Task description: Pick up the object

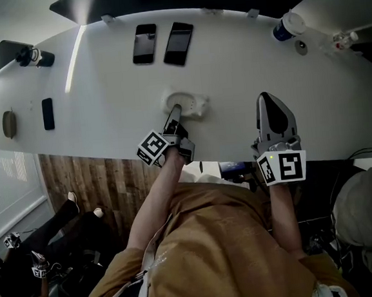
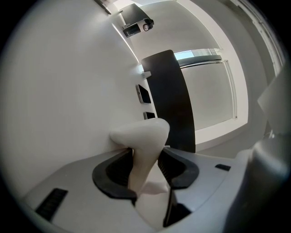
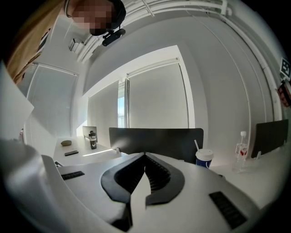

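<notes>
The smooth white rounded object, resting on the white table, is clamped by the left tool, apparently ready for lifting. The right tool is kept closed and empty, well aside, seemingly unneeded.

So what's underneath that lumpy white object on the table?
Only the white tabletop shows around the lumpy white object. Its underside is hidden, and the left gripper, closed on it, covers its near part.

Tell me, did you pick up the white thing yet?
Nearly. Done: the left gripper is at the white object, jaws pressed on both its sides. In hand: that grip. Left: the lift, since the object looks to rest on the table. The right gripper is shut, empty.
</notes>
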`<state>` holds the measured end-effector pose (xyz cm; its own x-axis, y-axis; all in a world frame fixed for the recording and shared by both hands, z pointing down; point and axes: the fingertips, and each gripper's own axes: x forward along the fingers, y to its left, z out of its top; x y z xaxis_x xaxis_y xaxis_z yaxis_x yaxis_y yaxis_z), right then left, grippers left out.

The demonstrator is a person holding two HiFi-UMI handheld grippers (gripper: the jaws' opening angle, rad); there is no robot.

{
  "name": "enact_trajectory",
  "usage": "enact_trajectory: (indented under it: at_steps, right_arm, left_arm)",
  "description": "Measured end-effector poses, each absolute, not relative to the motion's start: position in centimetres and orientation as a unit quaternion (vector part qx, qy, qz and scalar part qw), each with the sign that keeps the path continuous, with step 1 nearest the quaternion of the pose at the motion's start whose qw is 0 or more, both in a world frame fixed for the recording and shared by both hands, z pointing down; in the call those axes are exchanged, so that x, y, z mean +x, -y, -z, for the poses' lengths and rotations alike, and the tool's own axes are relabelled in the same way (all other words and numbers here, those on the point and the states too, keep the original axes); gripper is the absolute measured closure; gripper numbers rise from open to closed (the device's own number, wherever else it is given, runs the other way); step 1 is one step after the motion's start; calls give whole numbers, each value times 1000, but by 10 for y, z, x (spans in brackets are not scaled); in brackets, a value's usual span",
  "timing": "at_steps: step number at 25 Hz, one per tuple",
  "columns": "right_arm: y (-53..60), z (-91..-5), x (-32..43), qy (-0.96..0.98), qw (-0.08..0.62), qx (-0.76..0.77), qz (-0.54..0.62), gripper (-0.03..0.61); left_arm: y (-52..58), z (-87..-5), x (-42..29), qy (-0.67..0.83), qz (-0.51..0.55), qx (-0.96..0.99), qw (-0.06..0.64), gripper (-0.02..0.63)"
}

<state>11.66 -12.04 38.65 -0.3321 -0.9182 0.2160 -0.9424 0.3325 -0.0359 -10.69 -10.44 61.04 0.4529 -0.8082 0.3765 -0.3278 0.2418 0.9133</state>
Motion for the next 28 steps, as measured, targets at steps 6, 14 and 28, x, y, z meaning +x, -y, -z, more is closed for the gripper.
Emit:
enact_trajectory:
  at_steps: [6,14,28]
  right_arm:
    - [119,-385,116,812,77,573,-77,571]
    - [117,-383,114,814,75,571,-76,571]
    - [113,-377,118,812,66,575,-72,571]
  left_arm:
    - [106,-605,-106,462,219,594,621,446]
    - [104,-598,-100,429,238,615,617,454]
    - [113,-550,-75,352,278,670,591,454]
